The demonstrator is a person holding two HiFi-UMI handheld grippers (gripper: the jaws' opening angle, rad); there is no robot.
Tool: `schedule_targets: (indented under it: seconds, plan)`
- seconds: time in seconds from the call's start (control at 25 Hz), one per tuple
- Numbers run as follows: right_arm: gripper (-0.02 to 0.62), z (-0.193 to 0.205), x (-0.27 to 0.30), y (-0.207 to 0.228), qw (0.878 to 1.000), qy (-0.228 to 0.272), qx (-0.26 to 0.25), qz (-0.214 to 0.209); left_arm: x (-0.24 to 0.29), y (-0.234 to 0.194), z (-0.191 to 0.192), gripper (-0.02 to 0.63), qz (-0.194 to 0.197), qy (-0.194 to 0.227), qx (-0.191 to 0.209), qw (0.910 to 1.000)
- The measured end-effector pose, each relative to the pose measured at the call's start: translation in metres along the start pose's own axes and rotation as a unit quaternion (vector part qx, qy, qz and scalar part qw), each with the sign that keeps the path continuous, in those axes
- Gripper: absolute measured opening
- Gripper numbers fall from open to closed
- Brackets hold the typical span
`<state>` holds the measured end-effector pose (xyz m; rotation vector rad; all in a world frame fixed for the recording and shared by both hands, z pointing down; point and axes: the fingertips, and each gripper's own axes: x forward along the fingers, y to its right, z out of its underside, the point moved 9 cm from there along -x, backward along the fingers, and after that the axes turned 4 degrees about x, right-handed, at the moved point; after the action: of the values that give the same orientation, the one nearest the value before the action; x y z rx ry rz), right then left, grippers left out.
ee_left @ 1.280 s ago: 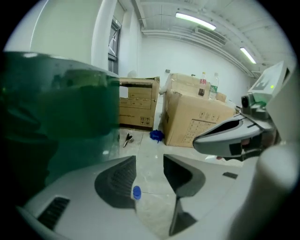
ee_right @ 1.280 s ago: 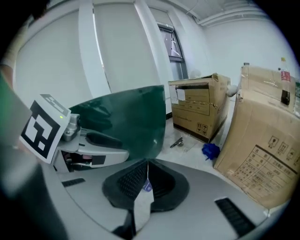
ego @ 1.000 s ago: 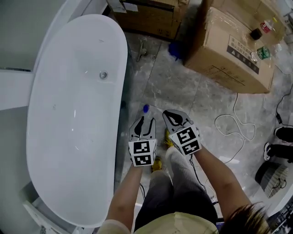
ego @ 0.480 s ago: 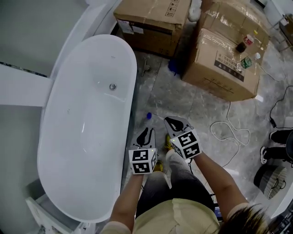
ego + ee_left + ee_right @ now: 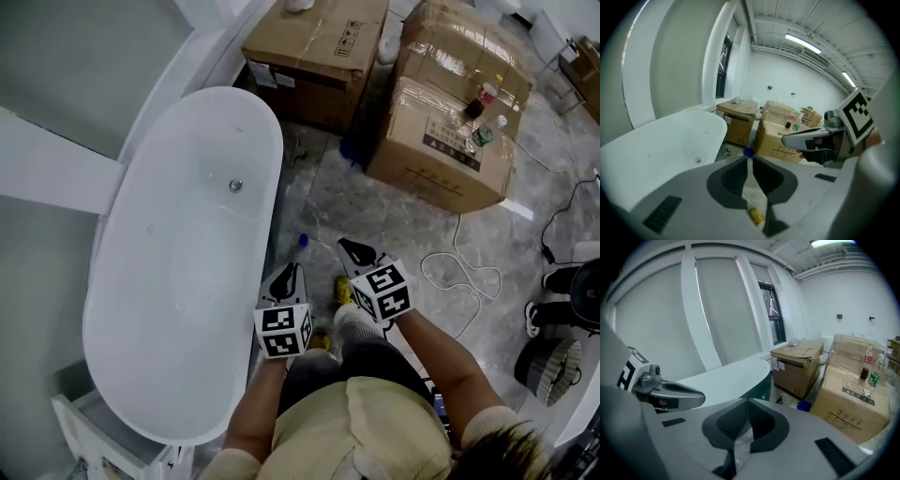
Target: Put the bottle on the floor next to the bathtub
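The bottle [image 5: 302, 241], clear with a blue cap, lies on the grey floor right beside the white bathtub [image 5: 272, 187]. My left gripper [image 5: 292, 269] hangs just short of it. Its jaws have just been closing and are now shut with nothing between them. In the left gripper view the blue cap [image 5: 748, 152] shows just past the left gripper [image 5: 749, 160], with the tub [image 5: 670, 140] on the left. My right gripper [image 5: 350, 247] is shut and empty, a little right of the bottle. The right gripper view shows the right gripper [image 5: 747, 401] shut; the bottle is hidden there.
Two cardboard boxes [image 5: 319, 56] [image 5: 441, 141] stand beyond, the right one with small bottles [image 5: 478, 117] on top. A blue object [image 5: 350, 150] lies between them. A white cable [image 5: 459, 272] loops on the floor at right. The person's legs and a yellow slipper [image 5: 343, 291] are under the grippers.
Both grippers have lifted away from the floor together. The left jaws have gone from open to shut. The bottle stays on the floor by the tub.
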<state>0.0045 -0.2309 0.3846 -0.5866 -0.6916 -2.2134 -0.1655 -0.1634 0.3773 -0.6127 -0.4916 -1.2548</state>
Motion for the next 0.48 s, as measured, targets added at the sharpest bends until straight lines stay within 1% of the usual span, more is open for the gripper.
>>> schedule_targets:
  seconds: [0.16,0.28,0.48]
  plan:
    - [0.028,-0.008,-0.021,-0.016,1.000,0.004,-0.004,-0.013,-0.029,-0.001,-0.008,0.077,-0.007,0.013,-0.023,0.9996]
    - [0.028,-0.010,-0.032,-0.029,1.000,0.001,-0.003,-0.014,-0.049,-0.003,-0.008,0.075,-0.016,0.013,-0.025,0.9995]
    - [0.028,-0.014,-0.047,-0.048,1.000,-0.004,-0.014,-0.014,-0.077,-0.010,-0.008,0.074,-0.046,0.018,-0.028,0.9984]
